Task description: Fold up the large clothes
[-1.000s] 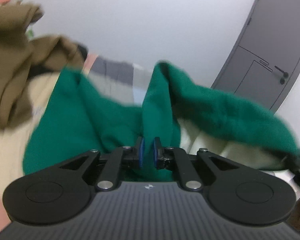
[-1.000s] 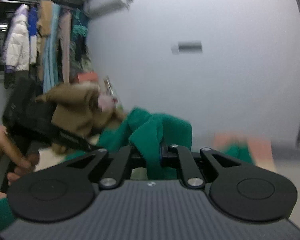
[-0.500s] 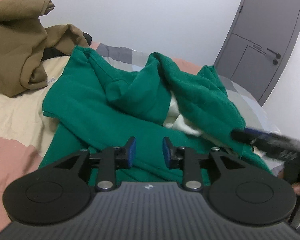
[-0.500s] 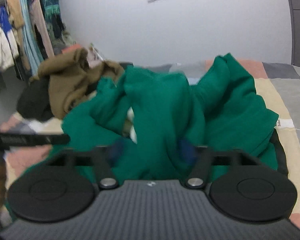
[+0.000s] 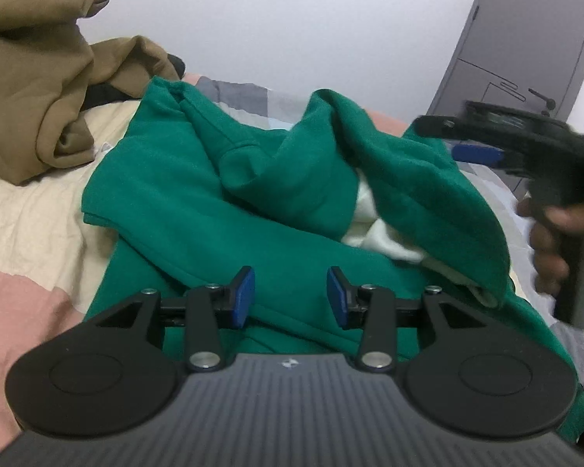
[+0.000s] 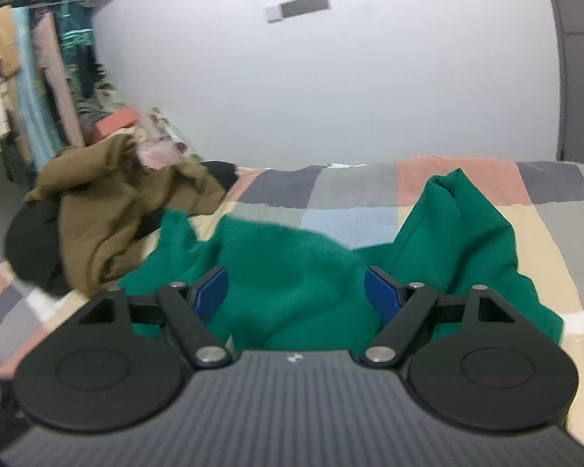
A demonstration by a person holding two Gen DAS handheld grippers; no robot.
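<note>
Second ago both hand-held grippers pinched green garment (image 5: 198, 210), lifted off bed; now both released, cloth dropped. Left hand-held gripper (image 5: 290, 297): jaws opening, nothing pinched, garment crumpled on bed (image 5: 27, 210) just ahead and below. Right hand-held gripper (image 6: 296, 292): jaws wide, cloth between but unpressed. Brown clothes (image 5: 39, 89) ahead left. Right hand (image 5: 553, 241) blurred at left view's right edge.

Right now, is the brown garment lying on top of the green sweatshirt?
No, the brown garment sits heaped beside the green sweatshirt on the bed, at its far left edge, not on top of it.
</note>
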